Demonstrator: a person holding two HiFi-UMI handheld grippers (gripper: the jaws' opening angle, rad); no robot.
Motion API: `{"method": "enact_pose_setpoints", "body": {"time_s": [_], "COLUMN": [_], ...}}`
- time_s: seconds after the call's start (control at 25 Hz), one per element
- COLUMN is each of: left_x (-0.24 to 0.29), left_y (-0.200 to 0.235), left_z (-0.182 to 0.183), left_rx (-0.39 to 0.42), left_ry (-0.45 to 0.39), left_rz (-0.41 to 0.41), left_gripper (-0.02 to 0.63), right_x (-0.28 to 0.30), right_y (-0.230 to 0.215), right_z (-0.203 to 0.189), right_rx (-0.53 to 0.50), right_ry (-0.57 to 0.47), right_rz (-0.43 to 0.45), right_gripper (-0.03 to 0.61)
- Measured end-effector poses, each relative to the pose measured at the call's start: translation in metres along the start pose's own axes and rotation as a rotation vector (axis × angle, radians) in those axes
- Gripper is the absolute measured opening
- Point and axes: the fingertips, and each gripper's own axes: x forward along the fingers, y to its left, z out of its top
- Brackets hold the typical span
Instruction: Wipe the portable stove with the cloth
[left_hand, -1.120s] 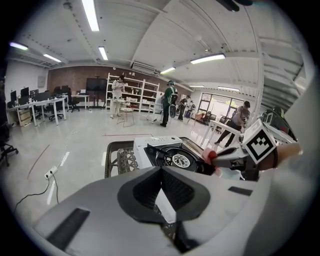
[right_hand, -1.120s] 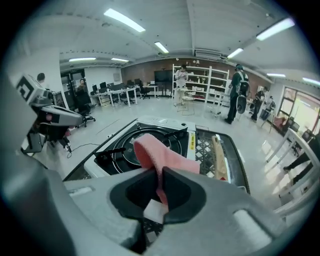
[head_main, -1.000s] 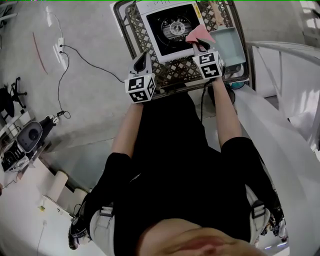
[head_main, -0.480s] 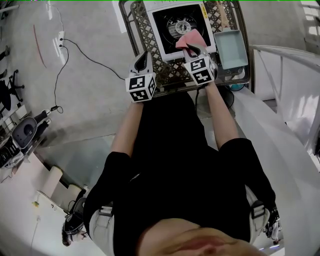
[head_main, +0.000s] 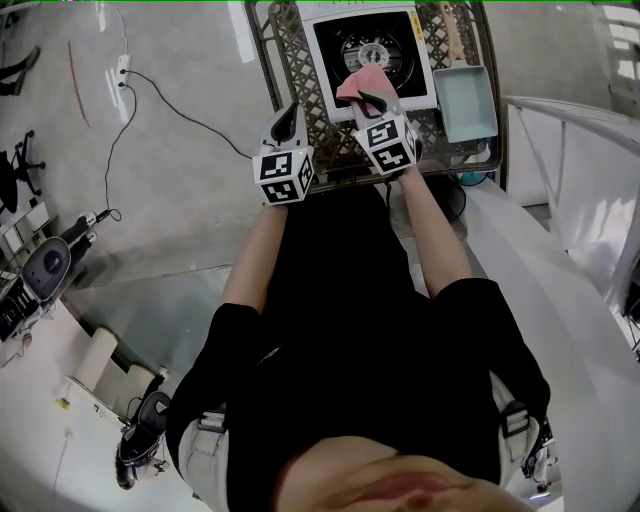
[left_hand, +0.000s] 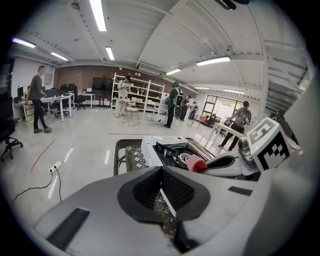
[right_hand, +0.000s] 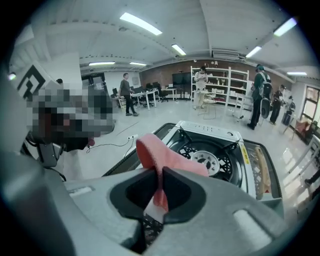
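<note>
On the floor at the far left, a power strip (head_main: 122, 68) is lying with its cable (head_main: 170, 105) trailing toward us. We are holding the left hand-held gripper (head_main: 284, 120) over the near left edge of the lattice-topped desk (head_main: 300, 60), just beside the stove and not touching it. In the left gripper view its jaws (left_hand: 161, 172) are sitting pressed together with nothing between them.

The portable stove (head_main: 322, 62) is sitting on the desk ahead of us, with its black burner ring facing up. It is also showing in the left gripper view (left_hand: 170, 150) and the right gripper view (right_hand: 215, 150).

We are gripping the pink cloth (head_main: 358, 85) in the right hand-held gripper (head_main: 372, 98), whose jaws (right_hand: 161, 172) are closing tightly on a fold of it. The cloth (right_hand: 160, 155) is bunching up above the jaws, over the near edge of the burner area; we cannot tell whether it is touching the stove.

To the right, a pale teal tray (head_main: 468, 100) is resting on the desk just beside the stove.
</note>
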Motion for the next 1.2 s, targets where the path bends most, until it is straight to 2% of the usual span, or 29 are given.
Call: {"method": "enact_pose_setpoints", "body": {"time_s": [0.44, 0.76, 1.0, 1.2], "left_x": [-0.002, -0.006, -0.006, -0.002], "left_y": [0.014, 0.019, 0.016, 0.002], "left_z": [-0.003, -0.003, 0.001, 0.012], "left_rx": [-0.015, -0.008, 0.017, 0.054], "left_ry": [-0.003, 0.001, 0.006, -0.024], "left_rz": [0.025, 0.027, 0.018, -0.024], "left_gripper": [0.000, 0.000, 0.000, 0.000], "right_x": [0.020, 0.026, 0.016, -0.009], "right_y": [0.038, 0.050, 0.051, 0.032], "right_z": [0.014, 0.022, 0.041, 0.058], "right_rx": [-0.070, -0.062, -0.011, 0.005], "right_ry": [0.002, -0.007, -0.060, -0.140], "right_rz": [0.081, 0.111, 0.121, 0.081], "right_gripper": [0.032, 0.032, 0.032, 0.032]}}
